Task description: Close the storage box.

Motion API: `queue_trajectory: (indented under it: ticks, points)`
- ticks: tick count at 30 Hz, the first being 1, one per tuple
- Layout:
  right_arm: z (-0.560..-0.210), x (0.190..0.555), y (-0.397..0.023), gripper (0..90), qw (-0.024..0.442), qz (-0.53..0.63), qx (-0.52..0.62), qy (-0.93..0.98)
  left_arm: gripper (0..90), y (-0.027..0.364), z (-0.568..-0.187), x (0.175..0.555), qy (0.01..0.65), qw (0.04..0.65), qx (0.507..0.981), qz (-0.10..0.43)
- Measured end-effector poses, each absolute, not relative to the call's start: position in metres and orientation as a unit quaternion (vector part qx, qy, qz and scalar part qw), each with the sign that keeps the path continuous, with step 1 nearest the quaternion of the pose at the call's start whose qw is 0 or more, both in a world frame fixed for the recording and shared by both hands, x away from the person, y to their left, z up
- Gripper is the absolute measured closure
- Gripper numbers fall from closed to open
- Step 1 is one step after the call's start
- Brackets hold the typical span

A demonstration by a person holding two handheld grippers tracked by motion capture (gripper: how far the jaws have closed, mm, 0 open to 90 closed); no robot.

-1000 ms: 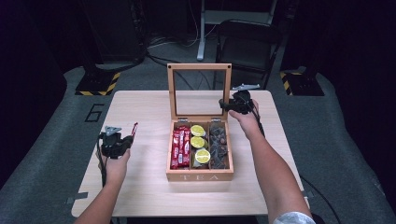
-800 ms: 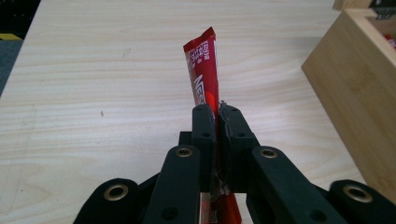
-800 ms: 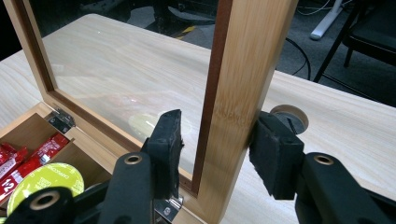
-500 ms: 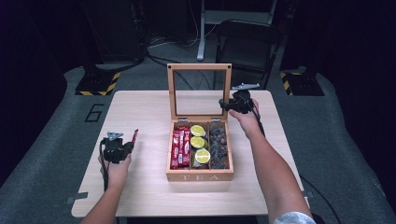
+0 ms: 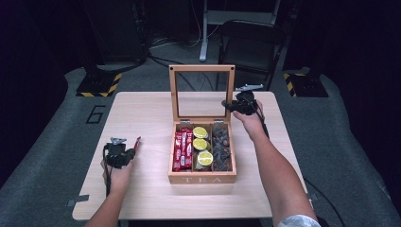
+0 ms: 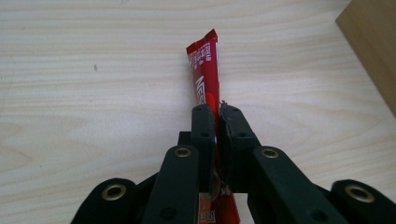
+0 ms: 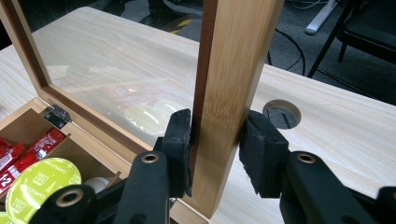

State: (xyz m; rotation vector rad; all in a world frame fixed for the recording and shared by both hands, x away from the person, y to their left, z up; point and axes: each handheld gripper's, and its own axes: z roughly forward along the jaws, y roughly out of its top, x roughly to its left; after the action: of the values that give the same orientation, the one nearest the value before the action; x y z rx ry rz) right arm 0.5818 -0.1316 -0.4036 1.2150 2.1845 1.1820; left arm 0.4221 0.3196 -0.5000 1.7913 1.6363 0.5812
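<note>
High view, from the left: the left claw [image 5: 124, 152] is clenched on a red sachet [image 5: 136, 143] low over the tabletop [image 5: 142, 113], the packet's lower end hidden between the pads in the left gripper view. At centre stands the open tea box [image 5: 202, 176], its small labels unreadable. The right claw [image 5: 229, 105], whose jaws have just been closing, now grasps the wooden frame of the upright glass lid [image 5: 230, 85], its far pad partly hidden behind the wood.

Table [image 5: 142, 113] brightly lit, surroundings dark (glare on lid glass [image 7: 116, 60])
</note>
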Motion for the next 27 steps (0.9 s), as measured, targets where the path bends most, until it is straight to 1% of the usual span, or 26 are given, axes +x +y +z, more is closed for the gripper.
queue_trajectory:
  ticks: [6,12,16,19,27]
  points:
    - [-0.403,0.582,-0.133,64.2,0.184,0.422,0.431,0.776,76.0,0.322,-0.499,0.421,0.621,0.329,0.677,0.22]
    - [-0.402,0.581,-0.133,64.3,0.183,0.421,0.429,0.778,59.4,0.322,-0.497,0.423,0.624,0.339,0.672,0.21]
    - [-0.402,0.581,-0.133,64.4,0.183,0.422,0.428,0.778,52.2,0.323,-0.486,0.424,0.618,0.343,0.673,0.22]
    - [-0.402,0.581,-0.133,64.4,0.183,0.422,0.429,0.778,50.6,0.323,-0.478,0.424,0.614,0.346,0.674,0.223]
    - [-0.402,0.579,-0.133,64.5,0.184,0.422,0.431,0.776,50.2,0.317,-0.458,0.428,0.602,0.361,0.675,0.228]
